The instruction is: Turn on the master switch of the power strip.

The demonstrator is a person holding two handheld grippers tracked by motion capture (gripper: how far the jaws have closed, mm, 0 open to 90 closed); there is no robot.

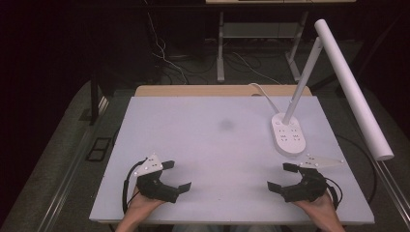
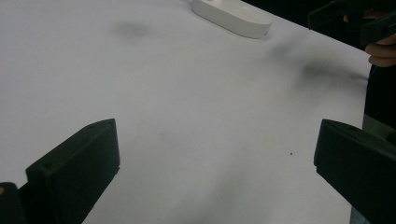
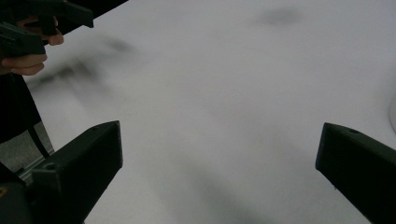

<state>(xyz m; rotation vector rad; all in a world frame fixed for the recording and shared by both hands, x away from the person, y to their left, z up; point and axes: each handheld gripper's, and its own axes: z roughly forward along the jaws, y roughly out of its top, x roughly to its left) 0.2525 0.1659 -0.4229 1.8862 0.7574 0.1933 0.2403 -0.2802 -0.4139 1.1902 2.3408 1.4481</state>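
A white table [image 1: 212, 145] takes up most of the high view, its surface bare apart from a white desk lamp [image 1: 309, 82] at the far right. The lamp's oval base [image 1: 288, 134] lies flat, its long axis running from the far side toward the near right corner; a thin stem rises from the base's far end and leans up and to the right, carrying a long white tube head [image 1: 353, 87] that slants from the upper middle of the view down toward the right edge, past the table's side. A white cord [image 1: 263, 94] loops from the base toward the far edge. A faint dark smudge [image 1: 226, 124] marks the table near its middle. The left gripper [image 1: 177, 176] sits near the front left of the table, held in a hand [image 1: 140, 205] that enters from below, its jaws spread wide with nothing between them; the left gripper view shows the two black jaws far apart over bare white surface, with the lamp base [image 2: 232, 16] at the top. The right gripper [image 1: 280, 176] rests near the front right, just in front of the lamp base, jaws likewise spread wide and empty. The two grippers are well apart, jaws angled toward each other.
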